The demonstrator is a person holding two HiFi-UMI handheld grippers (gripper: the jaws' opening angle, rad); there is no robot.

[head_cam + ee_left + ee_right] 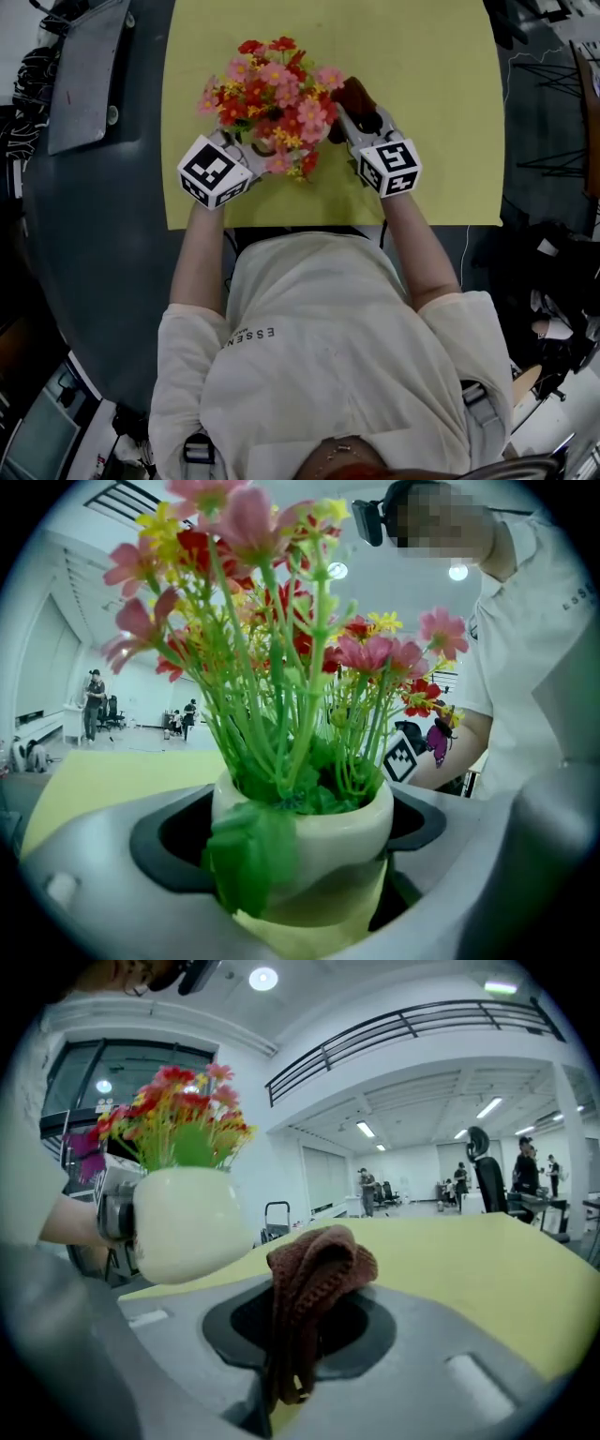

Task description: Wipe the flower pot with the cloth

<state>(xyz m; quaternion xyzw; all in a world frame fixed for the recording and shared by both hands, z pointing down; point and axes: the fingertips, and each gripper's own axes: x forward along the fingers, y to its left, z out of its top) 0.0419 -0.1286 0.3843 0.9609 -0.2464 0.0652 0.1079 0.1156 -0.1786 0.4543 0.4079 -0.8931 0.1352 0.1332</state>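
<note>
Left gripper (298,885) first: its jaws are closed on the flower pot (323,822), one jaw on each side of the white body, with a green leaf (248,855) drooping over the rim toward the camera. Out of the pot rises a thick bunch of green stems topped with red, pink and yellow flowers (272,94), which from the head view hide the pot almost completely. Over to the right gripper (291,1340): its jaws are clamped on the cloth (314,1269), a brown knitted piece bunched into a lump above the jaws with a tail hanging down between them. In the right gripper view the pot sits to the left of the cloth, near it but with a gap, not touching. From above, both grippers meet at the bouquet, the left one under the flowers' left side, the right one just beside their right edge with the cloth poking out ahead. All of this is over the yellow mat (427,103), which lies on the dark desk (103,244). Whether the pot rests on the mat or hangs just above it, I cannot tell.
</note>
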